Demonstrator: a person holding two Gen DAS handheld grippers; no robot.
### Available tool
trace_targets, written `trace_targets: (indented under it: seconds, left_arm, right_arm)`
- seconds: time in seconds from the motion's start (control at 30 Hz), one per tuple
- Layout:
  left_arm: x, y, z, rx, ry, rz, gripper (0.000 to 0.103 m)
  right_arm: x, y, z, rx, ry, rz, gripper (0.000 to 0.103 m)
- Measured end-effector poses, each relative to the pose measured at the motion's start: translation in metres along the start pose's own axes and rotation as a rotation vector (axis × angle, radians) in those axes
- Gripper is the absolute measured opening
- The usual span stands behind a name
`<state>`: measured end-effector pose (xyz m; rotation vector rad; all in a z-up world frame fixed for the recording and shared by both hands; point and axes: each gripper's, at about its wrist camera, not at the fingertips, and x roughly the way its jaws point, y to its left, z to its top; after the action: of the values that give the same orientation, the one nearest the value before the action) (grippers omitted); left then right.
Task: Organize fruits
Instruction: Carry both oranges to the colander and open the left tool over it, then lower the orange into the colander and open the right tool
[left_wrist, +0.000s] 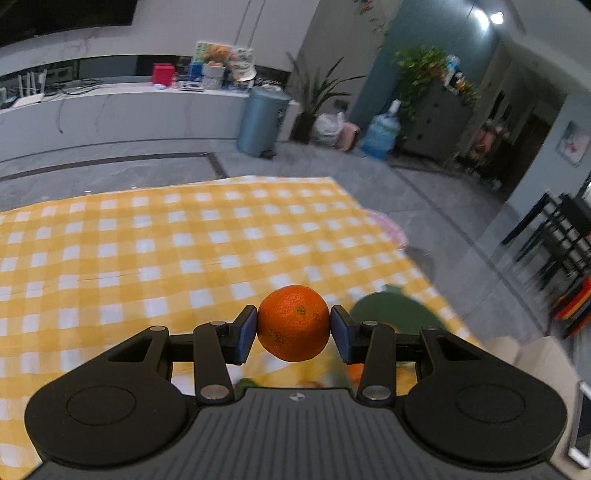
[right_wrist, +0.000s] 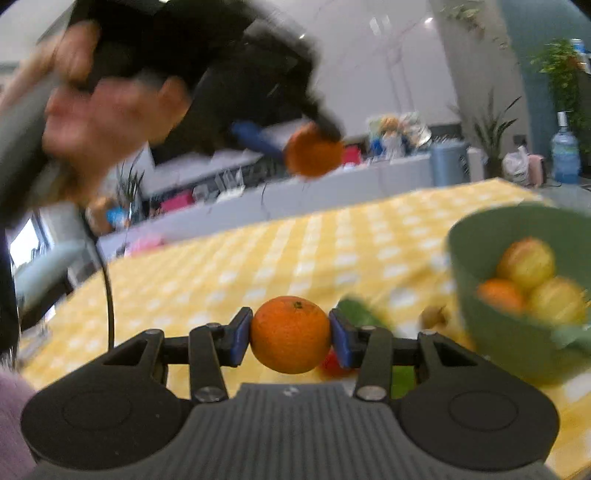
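Observation:
My left gripper (left_wrist: 293, 325) is shut on a tangerine (left_wrist: 293, 323), held above the yellow checked tablecloth (left_wrist: 147, 251). A green bowl (left_wrist: 395, 312) shows blurred just right of it. My right gripper (right_wrist: 291, 334) is shut on a second tangerine (right_wrist: 291, 334). In the right wrist view the left gripper (right_wrist: 314, 149) shows raised at upper left, blurred, with its tangerine (right_wrist: 312, 155). A green bowl (right_wrist: 491, 332) at right holds two yellow-red apples (right_wrist: 526, 264) and an orange fruit (right_wrist: 500, 295).
Blurred green and red fruit (right_wrist: 334, 365) and a small brown fruit (right_wrist: 434, 315) lie on the cloth near the bowl. The table's far edge (left_wrist: 258, 179) drops to a grey floor with a blue bin (left_wrist: 260, 122). The person's hand (right_wrist: 92, 107) is at upper left.

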<state>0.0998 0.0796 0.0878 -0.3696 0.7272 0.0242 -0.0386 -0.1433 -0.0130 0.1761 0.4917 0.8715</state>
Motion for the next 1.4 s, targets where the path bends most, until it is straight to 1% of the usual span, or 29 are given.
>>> trace_targets:
  seconds: [0.07,0.1,0.2,0.27,0.33,0.4,0.53,0.6,0.7,0.8,0.9,0.93,1.03,1.17,1.23,1.27,1.4]
  left_arm:
    - [0.000,-0.009,0.002,-0.007,0.009,-0.058,0.049]
    - [0.000,-0.014,0.003,-0.009,0.009,-0.083,0.049]
    - [0.004,-0.033,0.003,0.007,0.009,-0.122,0.049]
    - [0.011,-0.046,0.001,0.019,0.008,-0.136,0.049]
    - [0.023,-0.058,-0.001,0.018,0.018,-0.155,0.049]
    - [0.036,-0.068,-0.004,0.012,0.035,-0.183,0.049]
    - [0.067,-0.081,-0.011,-0.027,0.084,-0.245,0.049]
    - [0.082,-0.087,-0.015,-0.037,0.106,-0.262,0.049]
    - [0.106,-0.096,-0.020,-0.046,0.134,-0.279,0.049]
    - [0.129,-0.103,-0.024,-0.066,0.169,-0.290,0.049]
    - [0.148,-0.106,-0.028,-0.085,0.194,-0.288,0.049]
    - [0.154,-0.106,-0.029,-0.095,0.202,-0.290,0.049]
    - [0.168,-0.105,-0.033,-0.121,0.221,-0.294,0.049]
    - [0.170,-0.106,-0.035,-0.086,0.209,-0.250,0.051]
    - [0.165,-0.106,-0.034,-0.071,0.202,-0.278,0.055]
    - [0.163,-0.106,-0.033,-0.070,0.200,-0.288,0.055]
    - [0.142,-0.106,-0.032,-0.047,0.171,-0.284,0.058]
  right_arm:
    - [-0.018,-0.024,0.013,0.110,-0.064,0.021,0.043]
    - [-0.026,-0.035,0.017,0.153,-0.092,0.018,0.042]
    - [-0.054,-0.072,0.029,0.264,-0.177,-0.040,0.043]
    - [-0.069,-0.097,0.034,0.363,-0.200,-0.063,0.043]
    - [-0.081,-0.118,0.034,0.466,-0.221,-0.054,0.043]
    - [-0.090,-0.133,0.035,0.527,-0.233,-0.058,0.043]
    - [-0.094,-0.144,0.037,0.556,-0.240,-0.100,0.043]
    - [-0.095,-0.145,0.035,0.563,-0.245,-0.111,0.043]
    - [-0.100,-0.150,0.036,0.526,-0.243,-0.153,0.043]
    - [-0.113,-0.161,0.031,0.534,-0.261,-0.164,0.043]
    - [-0.117,-0.172,0.027,0.531,-0.280,-0.198,0.043]
    - [-0.116,-0.175,0.025,0.543,-0.286,-0.197,0.043]
    - [-0.115,-0.194,0.015,0.641,-0.309,-0.131,0.043]
    - [-0.111,-0.196,0.012,0.615,-0.283,-0.168,0.043]
    - [-0.109,-0.200,0.009,0.646,-0.286,-0.138,0.043]
    - [-0.109,-0.202,0.008,0.659,-0.287,-0.124,0.043]
    - [-0.104,-0.196,0.013,0.618,-0.269,-0.147,0.043]
